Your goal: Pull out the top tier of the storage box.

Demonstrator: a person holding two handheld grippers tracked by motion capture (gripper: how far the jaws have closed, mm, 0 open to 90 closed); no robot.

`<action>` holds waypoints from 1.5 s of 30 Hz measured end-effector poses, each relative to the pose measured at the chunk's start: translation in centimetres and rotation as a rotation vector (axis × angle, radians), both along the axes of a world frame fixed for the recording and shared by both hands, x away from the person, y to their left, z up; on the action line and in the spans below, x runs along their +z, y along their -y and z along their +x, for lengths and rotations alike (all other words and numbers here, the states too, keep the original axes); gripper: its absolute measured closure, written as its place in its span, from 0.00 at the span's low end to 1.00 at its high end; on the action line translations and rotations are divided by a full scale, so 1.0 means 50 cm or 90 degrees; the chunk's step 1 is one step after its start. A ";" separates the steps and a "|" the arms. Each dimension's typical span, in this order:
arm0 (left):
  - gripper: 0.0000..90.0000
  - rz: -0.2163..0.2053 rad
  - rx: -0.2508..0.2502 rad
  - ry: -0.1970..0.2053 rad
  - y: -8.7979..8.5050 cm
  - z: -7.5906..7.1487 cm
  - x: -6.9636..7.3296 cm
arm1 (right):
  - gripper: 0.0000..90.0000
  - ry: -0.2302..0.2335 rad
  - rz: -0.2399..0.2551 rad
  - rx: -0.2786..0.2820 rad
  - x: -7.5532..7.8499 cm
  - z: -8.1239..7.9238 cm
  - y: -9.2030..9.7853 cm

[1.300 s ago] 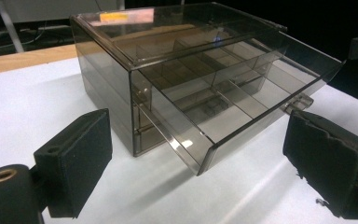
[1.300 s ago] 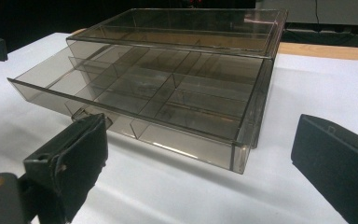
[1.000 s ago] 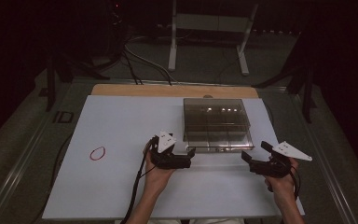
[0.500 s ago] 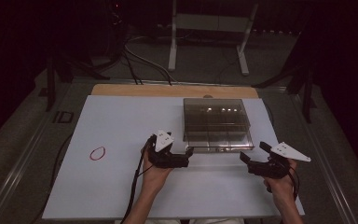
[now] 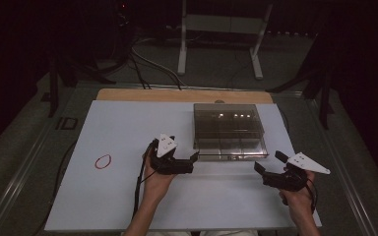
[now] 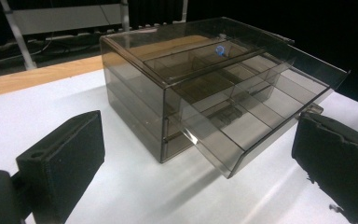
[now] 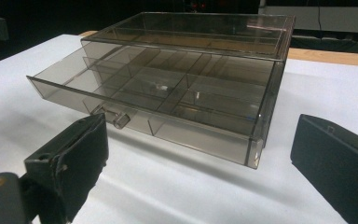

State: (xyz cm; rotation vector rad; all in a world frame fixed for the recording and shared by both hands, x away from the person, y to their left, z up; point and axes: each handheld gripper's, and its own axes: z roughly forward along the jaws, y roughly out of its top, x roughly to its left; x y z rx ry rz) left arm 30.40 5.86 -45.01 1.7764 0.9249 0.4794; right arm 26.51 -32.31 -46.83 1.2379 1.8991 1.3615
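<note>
Your left gripper [image 5: 193,162] near drawer box [image 5: 229,129] left corner, jaws spread, empty. Your right gripper [image 5: 262,171] near-right of box, jaws spread, empty. Top drawer [image 7: 135,98] pulled out.

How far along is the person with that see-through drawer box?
Done: one drawer of the clear box stands pulled out, its compartments looking empty. In hand: nothing; the left gripper and right gripper are both open near the box front. Possibly left: the red rubber band lies on the white table, maybe meant for the drawer.
</note>
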 end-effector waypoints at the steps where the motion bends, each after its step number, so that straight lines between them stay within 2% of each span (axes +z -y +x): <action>1: 0.05 -0.001 -0.001 0.001 -0.004 0.000 0.001 | 0.05 0.000 0.001 0.000 0.000 -0.001 0.000; 9: 0.05 -0.009 0.011 0.007 -0.037 0.001 0.014 | 0.05 0.000 0.013 -0.005 -0.005 -0.005 0.002; 13: 0.05 0.002 0.019 0.011 -0.054 0.001 0.017 | 0.05 0.001 0.015 -0.006 -0.007 -0.005 0.000; 17: 0.05 -0.005 0.022 0.012 -0.071 0.001 0.019 | 0.05 0.003 0.015 -0.005 -0.007 -0.006 -0.001; 27: 0.05 0.006 0.031 0.016 -0.107 0.000 0.025 | 0.05 0.006 0.018 -0.008 -0.007 -0.009 0.005; 33: 0.05 0.009 0.040 0.020 -0.124 -0.001 0.028 | 0.05 0.010 0.020 -0.013 -0.006 -0.010 0.009; 38: 0.05 0.002 0.047 0.021 -0.134 0.000 0.028 | 0.05 0.009 0.017 -0.013 -0.007 -0.010 0.010; 45: 0.05 0.010 0.049 0.023 -0.146 -0.001 0.029 | 0.05 0.011 0.020 -0.012 -0.007 -0.010 0.011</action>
